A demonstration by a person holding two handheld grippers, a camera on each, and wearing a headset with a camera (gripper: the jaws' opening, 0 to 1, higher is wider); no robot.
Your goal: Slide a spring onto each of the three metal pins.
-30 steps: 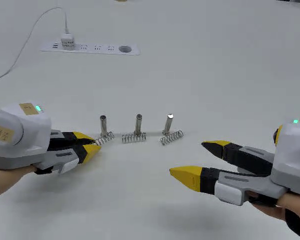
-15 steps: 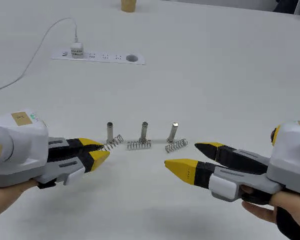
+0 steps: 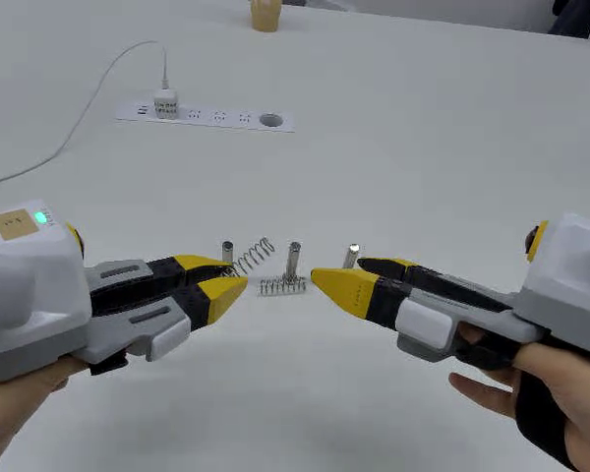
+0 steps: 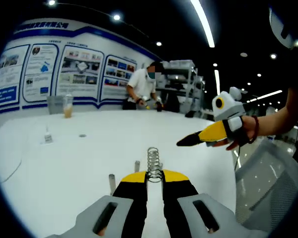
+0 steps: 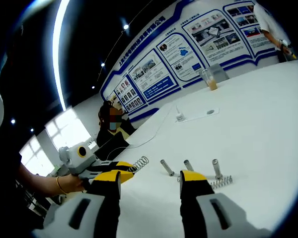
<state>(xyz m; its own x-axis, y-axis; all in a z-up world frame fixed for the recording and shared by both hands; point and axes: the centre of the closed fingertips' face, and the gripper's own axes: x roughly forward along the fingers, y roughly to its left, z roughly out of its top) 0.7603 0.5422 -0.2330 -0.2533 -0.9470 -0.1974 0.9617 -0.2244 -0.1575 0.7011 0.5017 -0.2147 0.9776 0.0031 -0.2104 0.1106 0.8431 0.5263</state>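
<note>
- The white tabletop (image 3: 442, 147) carries the work. A power strip (image 3: 206, 116) sits well apart at the back.
- The right hand-held gripper (image 3: 336, 269) hovers just beside the right pin. Its jaws are spread wide and hold nothing (its own view shows a clear gap between them).
- The left hand-held gripper (image 3: 234, 275) is pinched narrow on one end of a spring, with its tips near the left pin.
- Three metal pins stand upright in a row: the left pin (image 3: 227, 251), the middle pin (image 3: 294, 258) and the right pin (image 3: 352, 256). None visibly wears a spring yet.
- The held spring (image 3: 256, 254) juts from the left jaws at a slant, clear of the tabletop. In the head view it sits between the left and middle pins.
- A loose spring (image 3: 282, 286) lies flat just in front of the middle pin.
- Risk: the spring is gripped by only a few end coils, so it could flex or flick out when its free end meets a pin top. A slanted approach would probably catch the coil on the pin's rim or tip the pin. The wide right jaws could knock the right pin.
- Change: half a second ago the held spring lay on the tabletop against the left pin. Now it is lifted. The right hand-held gripper has come in toward the right pin.
</note>
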